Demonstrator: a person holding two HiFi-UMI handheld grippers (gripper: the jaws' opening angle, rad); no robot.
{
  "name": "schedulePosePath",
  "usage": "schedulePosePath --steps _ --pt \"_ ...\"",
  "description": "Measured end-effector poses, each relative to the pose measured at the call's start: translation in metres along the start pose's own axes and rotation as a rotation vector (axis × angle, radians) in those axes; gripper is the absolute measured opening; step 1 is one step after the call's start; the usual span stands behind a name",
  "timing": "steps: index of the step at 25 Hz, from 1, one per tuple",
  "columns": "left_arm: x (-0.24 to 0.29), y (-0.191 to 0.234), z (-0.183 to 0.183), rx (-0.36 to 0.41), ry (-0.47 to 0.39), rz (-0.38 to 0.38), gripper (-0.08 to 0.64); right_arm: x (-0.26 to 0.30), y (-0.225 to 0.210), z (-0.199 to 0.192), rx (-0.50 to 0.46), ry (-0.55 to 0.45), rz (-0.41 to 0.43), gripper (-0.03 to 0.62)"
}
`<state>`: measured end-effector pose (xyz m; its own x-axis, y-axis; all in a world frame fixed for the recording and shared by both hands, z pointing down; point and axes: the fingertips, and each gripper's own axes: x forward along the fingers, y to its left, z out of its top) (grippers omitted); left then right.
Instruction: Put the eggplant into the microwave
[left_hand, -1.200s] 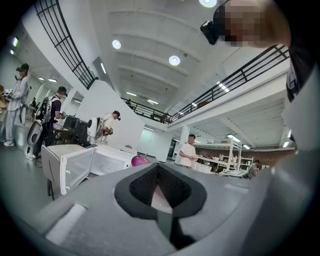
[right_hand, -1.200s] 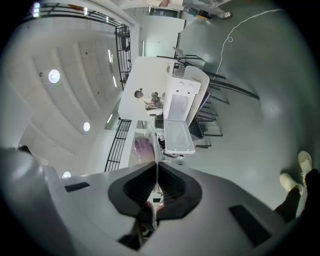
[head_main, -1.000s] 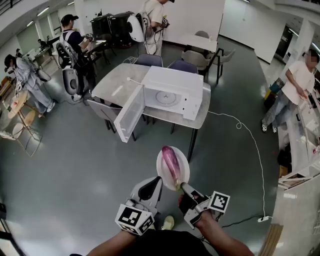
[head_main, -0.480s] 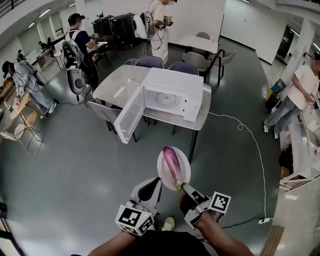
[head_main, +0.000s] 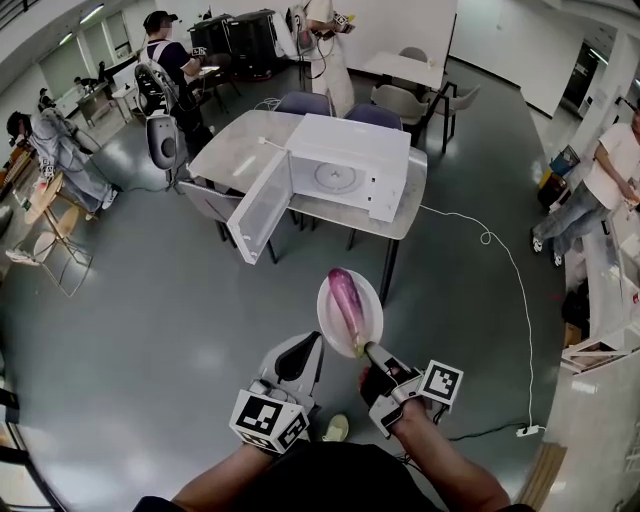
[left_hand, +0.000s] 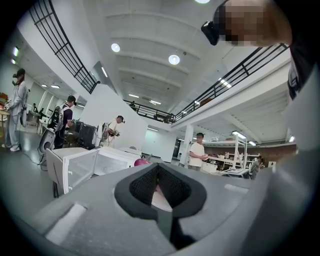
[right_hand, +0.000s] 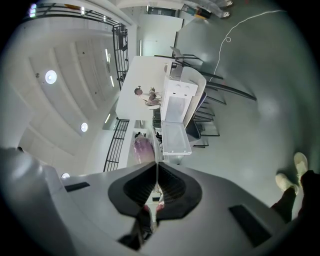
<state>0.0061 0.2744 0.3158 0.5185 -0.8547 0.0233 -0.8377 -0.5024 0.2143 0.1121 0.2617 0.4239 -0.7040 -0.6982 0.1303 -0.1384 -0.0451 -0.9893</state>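
Jaws on the right gripper (head_main: 369, 350) are clamped onto the plate (head_main: 372, 308) rim; the left gripper (head_main: 307, 346) is closed on nothing. The plate's best kept level so the eggplant (head_main: 346, 300) isn't tipped before the microwave (head_main: 350, 165).

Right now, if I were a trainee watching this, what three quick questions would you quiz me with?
1. True or false: the door of the microwave is shut.
2. What does the eggplant lie on? A) a white plate B) the table C) the floor
3. Fill in: the right tool is clamped on the rim of the ___.

Key:
1. False: the door stands open.
2. A.
3. Plate.
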Motion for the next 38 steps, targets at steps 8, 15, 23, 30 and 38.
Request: schedulePosePath --steps 8,15,23,30,38 --pt "0.007 -0.005 -0.005 0.008 0.0 0.038 0.008 0.001 -0.005 0.012 0.002 0.018 0.01 0.014" --pt "0.014 -0.001 -0.007 0.005 0.008 0.055 0.008 0.008 -0.009 0.018 0.009 0.028 0.0 0.014" --pt "0.039 0.031 0.001 0.015 -0.005 0.039 0.008 0.042 -0.005 0.033 0.008 0.011 -0.005 0.014" --pt "0.081 0.086 0.018 0.019 -0.015 -0.009 0.008 0.104 0.001 0.056 0.013 -0.04 -0.02 0.014" --pt "0.135 0.154 0.034 0.02 -0.012 -0.091 0.008 0.18 0.005 0.089 0.024 -0.133 -0.031 0.014"
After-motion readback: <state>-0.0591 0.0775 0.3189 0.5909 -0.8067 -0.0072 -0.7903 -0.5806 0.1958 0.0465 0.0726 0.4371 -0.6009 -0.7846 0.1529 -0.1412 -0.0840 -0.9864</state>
